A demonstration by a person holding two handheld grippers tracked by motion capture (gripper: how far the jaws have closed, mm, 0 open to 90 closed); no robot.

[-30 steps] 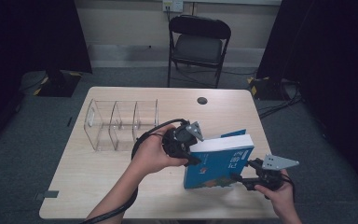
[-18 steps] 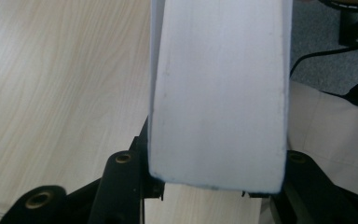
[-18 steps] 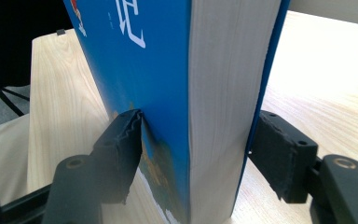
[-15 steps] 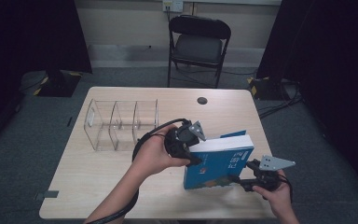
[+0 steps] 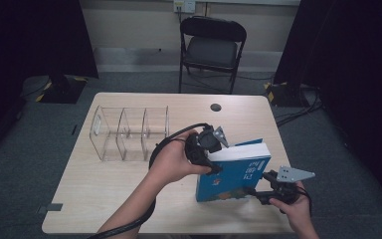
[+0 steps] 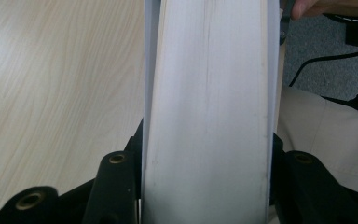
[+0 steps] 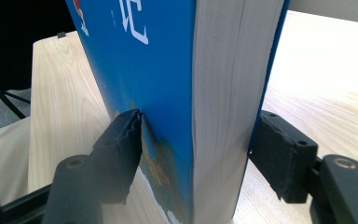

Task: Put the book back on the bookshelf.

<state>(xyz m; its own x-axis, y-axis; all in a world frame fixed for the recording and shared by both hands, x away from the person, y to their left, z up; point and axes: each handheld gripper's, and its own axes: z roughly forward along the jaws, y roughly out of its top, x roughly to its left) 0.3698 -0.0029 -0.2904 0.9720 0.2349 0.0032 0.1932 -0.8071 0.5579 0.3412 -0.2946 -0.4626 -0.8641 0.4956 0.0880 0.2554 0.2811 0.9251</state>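
A thick blue book (image 5: 234, 174) stands upright on the wooden table (image 5: 104, 199), its white page edge on top. My left gripper (image 5: 223, 158) clamps the book's upper left corner. In the left gripper view the page block (image 6: 209, 70) sits between both jaws of that gripper (image 6: 209, 140), which have just been opening slightly and still rest against the covers. My right gripper (image 5: 253, 191) holds the book's lower right edge. In the right gripper view that gripper (image 7: 198, 135) has one pad (image 7: 126, 140) pressing the blue front cover (image 7: 140, 60) and the other against the back.
A clear plastic organiser (image 5: 129, 132) with three compartments stands at the table's left rear. A round cable hole (image 5: 215, 107) lies behind the book. A black folding chair (image 5: 211, 50) stands beyond the table. The left gripper's cable (image 5: 164, 144) loops beside the hand.
The left hand has shifted very slightly at the book's upper corner. The book and the right gripper stay where they were.
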